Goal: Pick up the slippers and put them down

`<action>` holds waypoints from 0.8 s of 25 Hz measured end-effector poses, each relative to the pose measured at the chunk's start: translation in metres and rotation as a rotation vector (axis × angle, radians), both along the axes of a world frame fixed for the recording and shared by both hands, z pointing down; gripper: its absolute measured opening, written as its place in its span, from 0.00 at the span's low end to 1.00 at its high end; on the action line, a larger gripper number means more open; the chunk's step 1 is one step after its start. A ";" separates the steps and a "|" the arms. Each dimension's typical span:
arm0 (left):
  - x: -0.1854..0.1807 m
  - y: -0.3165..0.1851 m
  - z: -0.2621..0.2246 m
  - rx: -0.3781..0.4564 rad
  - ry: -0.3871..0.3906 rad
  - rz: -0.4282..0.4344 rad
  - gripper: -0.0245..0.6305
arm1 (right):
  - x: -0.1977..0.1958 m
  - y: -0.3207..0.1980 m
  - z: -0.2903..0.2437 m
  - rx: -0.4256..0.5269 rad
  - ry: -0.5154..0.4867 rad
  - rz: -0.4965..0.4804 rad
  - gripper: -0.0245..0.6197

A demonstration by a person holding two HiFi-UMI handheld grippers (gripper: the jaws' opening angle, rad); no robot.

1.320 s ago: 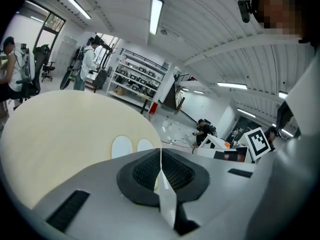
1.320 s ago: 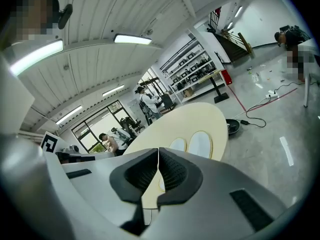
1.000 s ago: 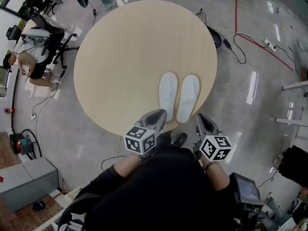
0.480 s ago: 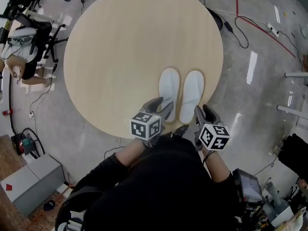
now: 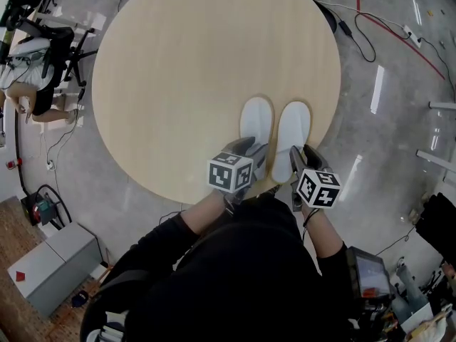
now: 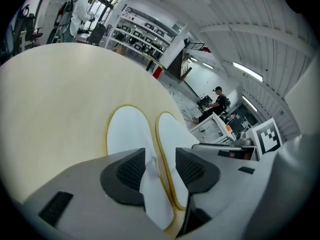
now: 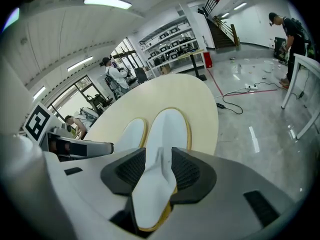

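While the two white slippers lie side by side on the round pale-wood surface [image 5: 185, 70], close to the edge nearest the person with toes pointing away, both tools are down right at the heels. So the left hand-held gripper [image 5: 251, 150] is tilted down over the heel of the left slipper [image 5: 255, 120]. In its own view the jaws stand wide apart, with the slipper's soft white upper rising between the two dark ribbed pads. The cloth runs just beside the left pad and I honestly can't tell if it brushes it, but nothing is squeezing it. The right hand-held gripper [image 5: 304, 159] is at the heel of the right slipper [image 5: 294, 127] in much the same pose. Its jaws are opening, and the heel end with its yellowish sole rim sits between the pads, a little ridge of fabric standing up in the middle. Both slippers lie flat on the surface, nearly touching along their inner edges. Each tool has its marker cube [image 5: 229, 174] facing up at the head camera, with the person's black sleeves right behind. Off the surface it's a glossy grey floor [image 5: 385, 155] with a red cable [image 5: 399, 34] running across the top right, an office chair [image 5: 57, 45] at the top left, and a grey cabinet [image 5: 53, 262] at the lower left.
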State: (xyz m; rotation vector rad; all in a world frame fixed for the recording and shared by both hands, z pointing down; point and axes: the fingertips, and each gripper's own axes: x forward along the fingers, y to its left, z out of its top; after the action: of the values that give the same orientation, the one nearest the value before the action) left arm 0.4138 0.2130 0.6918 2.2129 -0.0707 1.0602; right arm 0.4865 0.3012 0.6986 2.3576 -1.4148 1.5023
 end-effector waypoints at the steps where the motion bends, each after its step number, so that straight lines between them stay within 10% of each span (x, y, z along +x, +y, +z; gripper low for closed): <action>1: 0.000 0.000 0.003 0.004 -0.007 0.006 0.34 | -0.002 -0.002 0.002 -0.001 -0.003 -0.003 0.30; 20: 0.001 -0.001 0.026 -0.040 -0.010 -0.028 0.09 | 0.000 -0.014 0.014 0.021 -0.049 0.037 0.09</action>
State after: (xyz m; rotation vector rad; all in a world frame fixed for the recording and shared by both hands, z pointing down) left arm 0.4145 0.2115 0.7178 2.1645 -0.0840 1.0479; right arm 0.4864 0.2872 0.7126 2.3882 -1.4123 1.5720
